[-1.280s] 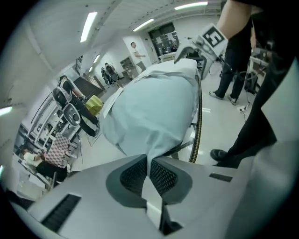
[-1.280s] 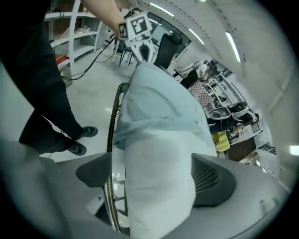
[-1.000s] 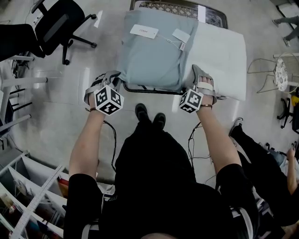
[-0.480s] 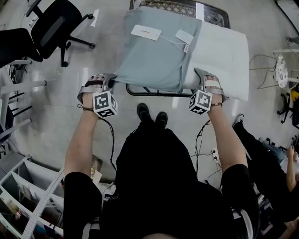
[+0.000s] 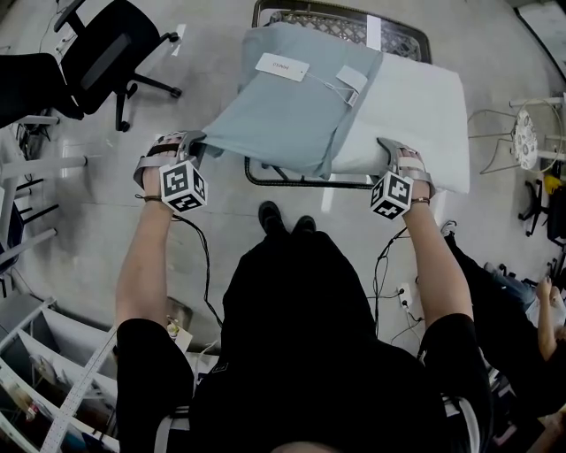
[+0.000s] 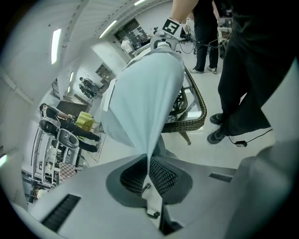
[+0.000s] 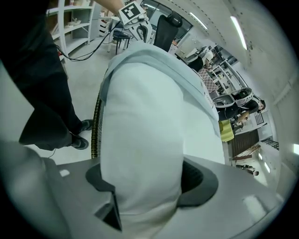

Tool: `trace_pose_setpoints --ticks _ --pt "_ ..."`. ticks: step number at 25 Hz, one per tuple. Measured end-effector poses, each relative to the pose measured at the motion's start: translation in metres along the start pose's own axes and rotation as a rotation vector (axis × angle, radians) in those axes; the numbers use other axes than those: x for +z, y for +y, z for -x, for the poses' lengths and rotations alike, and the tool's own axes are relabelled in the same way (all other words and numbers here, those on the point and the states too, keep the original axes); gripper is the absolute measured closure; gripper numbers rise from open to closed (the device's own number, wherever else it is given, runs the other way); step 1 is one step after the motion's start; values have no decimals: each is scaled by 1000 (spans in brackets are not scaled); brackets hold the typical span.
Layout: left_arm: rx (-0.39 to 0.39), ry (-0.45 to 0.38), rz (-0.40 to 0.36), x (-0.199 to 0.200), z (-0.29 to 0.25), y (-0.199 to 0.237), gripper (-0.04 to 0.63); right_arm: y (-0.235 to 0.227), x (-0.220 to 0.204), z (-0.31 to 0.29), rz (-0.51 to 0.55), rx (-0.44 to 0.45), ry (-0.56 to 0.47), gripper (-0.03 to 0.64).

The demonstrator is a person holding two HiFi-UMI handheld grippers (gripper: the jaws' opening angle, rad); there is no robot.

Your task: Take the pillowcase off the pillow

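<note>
A pale blue pillowcase (image 5: 292,106) covers the left part of a white pillow (image 5: 416,106), which lies on a wicker table (image 5: 354,19). My left gripper (image 5: 190,142) is shut on the pillowcase's near left corner, which stretches taut out past the table. In the left gripper view the cloth (image 6: 145,93) narrows into the closed jaws (image 6: 148,170). My right gripper (image 5: 395,152) grips the pillow's bare near edge. Its jaws have just been closing, and the white pillow (image 7: 145,140) bulges between them (image 7: 145,196).
Two paper tags (image 5: 283,66) lie on the pillowcase. A black office chair (image 5: 106,44) stands at the far left, white shelving (image 5: 44,354) at the near left, and a wire stool (image 5: 531,133) at the right. A seated person's legs (image 5: 495,283) are near my right side.
My left gripper has moved left, drawing the pillowcase corner out with it. The right gripper's jaws have narrowed on the pillow's edge. More white pillow shows on the right.
</note>
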State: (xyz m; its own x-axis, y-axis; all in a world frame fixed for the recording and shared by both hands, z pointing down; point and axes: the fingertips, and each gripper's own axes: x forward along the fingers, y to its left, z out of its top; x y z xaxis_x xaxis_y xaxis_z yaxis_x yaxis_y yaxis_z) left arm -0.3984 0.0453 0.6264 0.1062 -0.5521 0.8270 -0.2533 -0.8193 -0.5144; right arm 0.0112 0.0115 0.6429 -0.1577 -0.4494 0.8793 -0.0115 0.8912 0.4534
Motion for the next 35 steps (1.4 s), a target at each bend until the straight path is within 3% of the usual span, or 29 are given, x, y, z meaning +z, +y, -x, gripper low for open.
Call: trace_pose_setpoints --ticks 4,8,11,13,16,20,25,30,31,32,35 --pt "-2 -6 41 -4 0 9 586 2 -5 1 -24 12 0 267" --pt "-39 -32 213 10 1 12 586 2 -4 -7 -41 27 45 258" --pt "-50 -72 261 30 1 6 586 4 -3 -9 -47 37 55 253" --pt "-63 -109 242 50 0 -1 586 4 -2 -9 -59 38 51 249" --pt "-71 -114 145 76 -5 -16 578 4 -1 -10 -69 35 49 245" --pt "-63 -136 92 99 -1 -34 379 5 -1 -11 -74 30 48 242" --pt "-113 -161 41 110 14 -69 354 7 -1 -12 -77 23 50 238" --pt "-122 -168 87 128 -20 -77 355 7 -1 -9 -77 14 60 238" --pt "-108 -161 88 129 -26 -72 385 6 -1 -9 -75 14 59 239" --pt "-98 -154 86 130 -30 -66 475 5 -1 -8 -73 15 58 239" --pt "-76 -120 69 123 -33 -54 580 5 -3 -4 -68 25 52 245"
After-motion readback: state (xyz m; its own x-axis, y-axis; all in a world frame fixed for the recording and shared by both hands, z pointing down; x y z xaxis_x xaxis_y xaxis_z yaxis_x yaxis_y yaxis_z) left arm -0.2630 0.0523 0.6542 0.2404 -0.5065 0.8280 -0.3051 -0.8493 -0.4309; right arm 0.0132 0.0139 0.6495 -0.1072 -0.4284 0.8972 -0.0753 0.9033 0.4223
